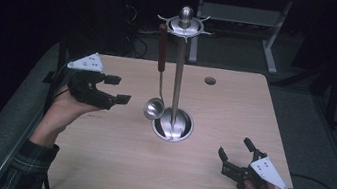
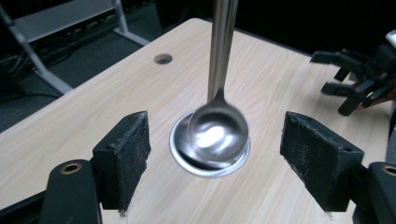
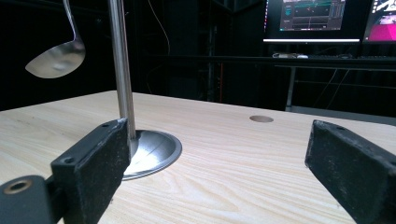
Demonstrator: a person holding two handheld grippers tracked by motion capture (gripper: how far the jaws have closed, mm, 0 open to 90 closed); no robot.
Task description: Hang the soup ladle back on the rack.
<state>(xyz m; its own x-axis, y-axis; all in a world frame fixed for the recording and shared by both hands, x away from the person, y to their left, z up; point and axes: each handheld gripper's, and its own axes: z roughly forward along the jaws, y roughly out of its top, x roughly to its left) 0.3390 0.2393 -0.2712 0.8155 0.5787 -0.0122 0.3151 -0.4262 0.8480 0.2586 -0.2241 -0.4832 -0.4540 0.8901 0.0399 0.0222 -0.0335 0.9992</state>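
A steel utensil stand rises from a round base in the middle of the wooden table. A ladle with a brown handle hangs from a hook at the stand's top, its bowl just above the base. My left gripper hovers to the left of the ladle's bowl, open and holding nothing. In the left gripper view the ladle hangs beyond the open left gripper. My right gripper is at the front right, open and holding nothing. The right gripper view shows the pole and ladle beyond the right gripper.
A round cable hole sits in the table's far right part. Behind the table stands a white desk frame. Lit monitors on a dark desk appear far off in the right gripper view. Bare wood lies between the two grippers.
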